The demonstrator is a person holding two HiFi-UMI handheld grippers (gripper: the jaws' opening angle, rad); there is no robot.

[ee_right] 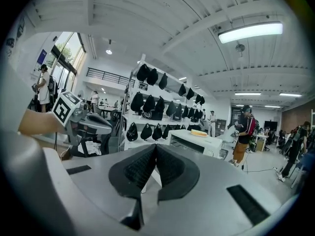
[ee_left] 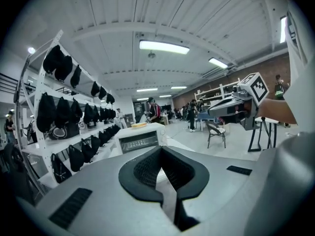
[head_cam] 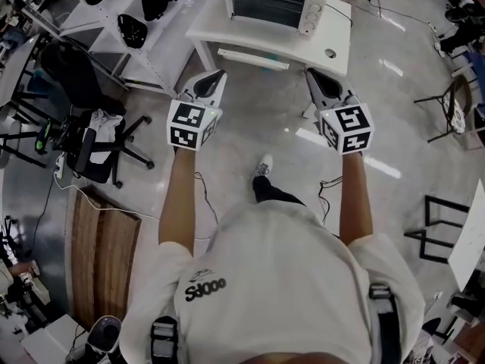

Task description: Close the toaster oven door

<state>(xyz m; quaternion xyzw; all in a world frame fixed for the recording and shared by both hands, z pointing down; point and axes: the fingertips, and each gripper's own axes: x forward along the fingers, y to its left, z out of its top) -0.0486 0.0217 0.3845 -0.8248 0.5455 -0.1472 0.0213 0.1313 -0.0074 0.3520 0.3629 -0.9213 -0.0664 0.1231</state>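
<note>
Head view, left tongs (head_cam: 219,74) and right tongs (head_cam: 310,73) clenched empty, toaster oven (head_cam: 273,4) on table (head_cam: 334,36), office chair (head_cam: 89,141) at left

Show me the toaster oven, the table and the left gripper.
toaster oven (head_cam: 273,6), head view, front window
table (head_cam: 341,30), head view, bare top right of the oven
left gripper (head_cam: 220,75), head view, tips of its shut jaws

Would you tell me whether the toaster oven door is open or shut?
Open, it appears: in the head view the door lies folded down flat ahead of the toaster oven, whose dark cavity shows.
</note>
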